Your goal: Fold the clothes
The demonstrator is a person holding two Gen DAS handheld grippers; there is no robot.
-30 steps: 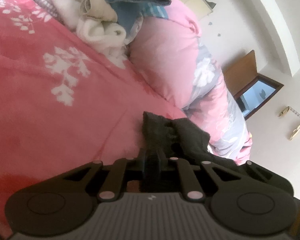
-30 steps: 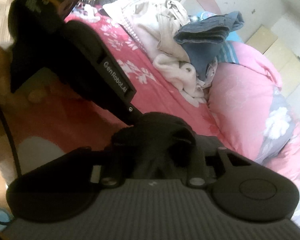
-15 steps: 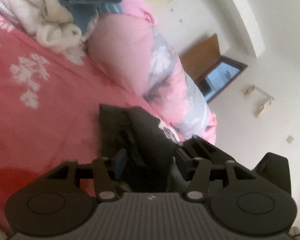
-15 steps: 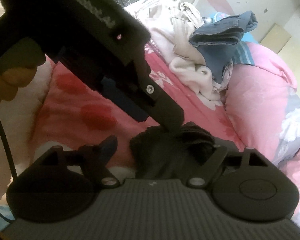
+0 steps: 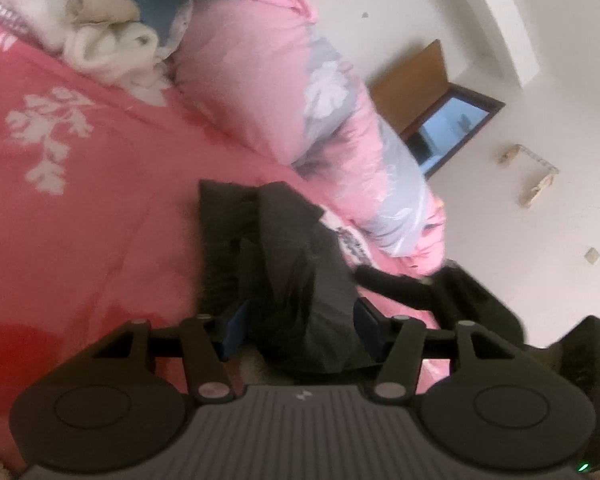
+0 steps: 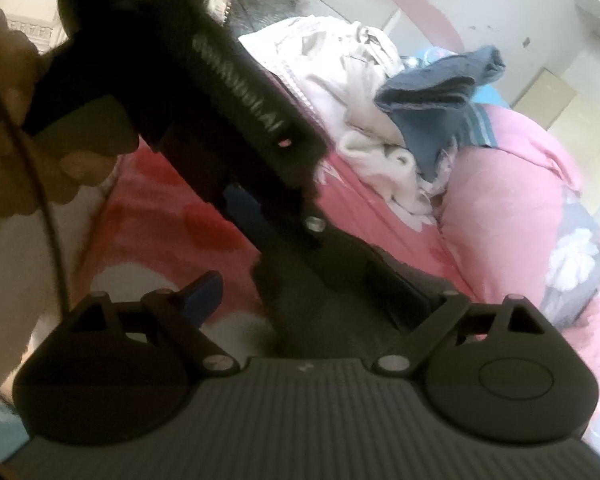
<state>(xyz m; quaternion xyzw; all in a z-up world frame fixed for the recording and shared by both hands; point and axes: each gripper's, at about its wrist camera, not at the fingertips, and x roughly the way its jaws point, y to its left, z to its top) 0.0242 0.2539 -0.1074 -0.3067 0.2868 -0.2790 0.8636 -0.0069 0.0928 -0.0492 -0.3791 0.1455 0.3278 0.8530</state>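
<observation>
**Garment loose between both grippers on the bed**

Garment (image 5: 296, 280), dark and bunched, lies on the red floral bedspread (image 5: 80, 208), just beside the pink quilt (image 5: 268, 80). The left gripper (image 5: 298, 330) has its jaws partly apart with the garment's near end lying between them; the blue pads sit at the cloth's sides, and whether they touch it cannot be told. In the right wrist view the right gripper (image 6: 312, 300) is opening, jaws wide, its left pad clear of the cloth; the dark fabric lies between them. The left gripper's body crosses that view, held by a hand (image 6: 16, 152). A clothes pile (image 6: 380, 112) lies farther back on the bed.
</observation>
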